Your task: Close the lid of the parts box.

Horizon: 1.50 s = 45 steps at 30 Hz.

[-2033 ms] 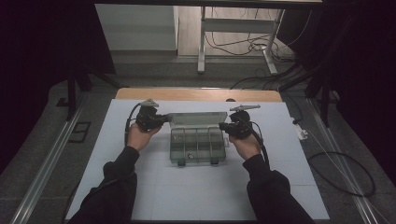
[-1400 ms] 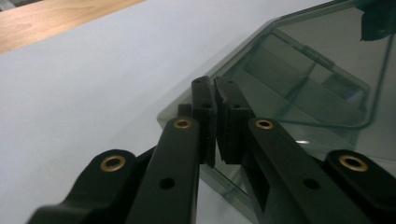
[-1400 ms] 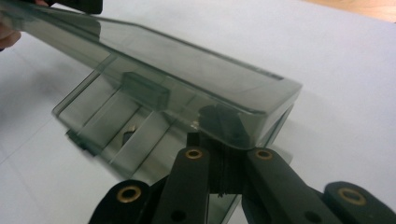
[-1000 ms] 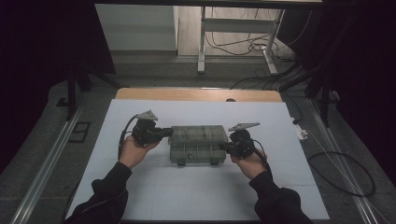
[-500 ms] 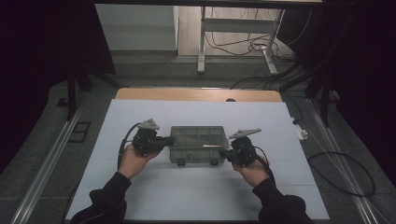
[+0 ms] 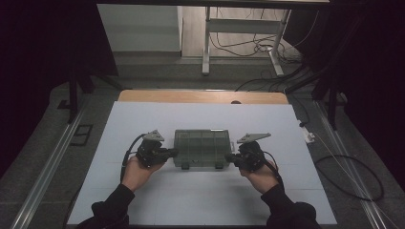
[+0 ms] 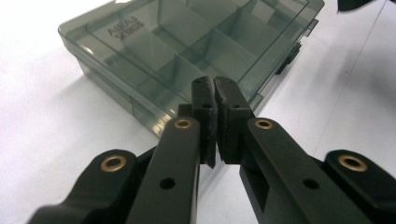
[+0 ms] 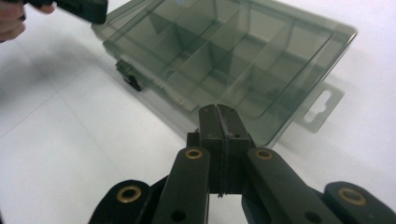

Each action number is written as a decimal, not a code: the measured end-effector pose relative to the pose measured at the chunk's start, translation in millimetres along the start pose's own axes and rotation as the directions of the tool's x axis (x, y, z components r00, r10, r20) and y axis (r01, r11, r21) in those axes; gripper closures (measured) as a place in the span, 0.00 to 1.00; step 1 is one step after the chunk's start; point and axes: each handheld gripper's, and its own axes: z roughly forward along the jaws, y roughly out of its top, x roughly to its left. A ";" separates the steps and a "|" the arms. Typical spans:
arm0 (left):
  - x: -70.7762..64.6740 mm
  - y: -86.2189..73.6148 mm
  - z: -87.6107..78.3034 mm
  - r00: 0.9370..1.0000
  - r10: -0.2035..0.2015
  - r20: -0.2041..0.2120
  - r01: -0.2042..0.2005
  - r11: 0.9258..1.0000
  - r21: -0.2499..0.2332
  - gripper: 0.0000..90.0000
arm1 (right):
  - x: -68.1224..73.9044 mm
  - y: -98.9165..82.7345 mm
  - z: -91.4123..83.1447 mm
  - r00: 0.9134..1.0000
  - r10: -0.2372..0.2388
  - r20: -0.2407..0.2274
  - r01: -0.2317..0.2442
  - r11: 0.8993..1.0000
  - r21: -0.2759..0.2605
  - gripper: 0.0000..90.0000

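White covering spreads over the tabletop (image 6: pixel 143 119), and on it, near the middle, we see a smoky translucent compartment box (image 6: pixel 201 147) lying flat with its lid down. Our left gripper (image 6: pixel 171 152) sits against the box's left end, jaws pressed together on nothing. Our right gripper (image 6: pixel 230 157) meets its right end, jaws likewise closed and empty.

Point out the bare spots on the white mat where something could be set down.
The white mat is bare between the compartment box and the wooden strip at the far edge, and on the near side between the two forearms. Both outer side margins are free too. It is crowded right beside the box, where the left gripper and right gripper flank its short ends.
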 end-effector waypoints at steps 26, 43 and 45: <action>-1.7 -6.6 8.8 1.000 -0.002 -0.031 0.003 1.000 0.028 0.97 | -14.1 -5.3 23.2 0.999 -0.027 0.044 0.026 0.999 0.026 0.97; -7.3 -4.5 -0.6 0.998 0.010 -0.057 -0.009 1.000 0.023 0.70 | -9.8 -4.7 14.5 0.998 -0.027 0.058 0.028 1.000 -0.010 0.70; -8.5 -4.7 -0.8 0.998 0.009 -0.060 -0.008 1.000 0.021 0.67 | -9.8 -4.8 14.7 0.998 -0.027 0.057 0.027 1.000 -0.010 0.66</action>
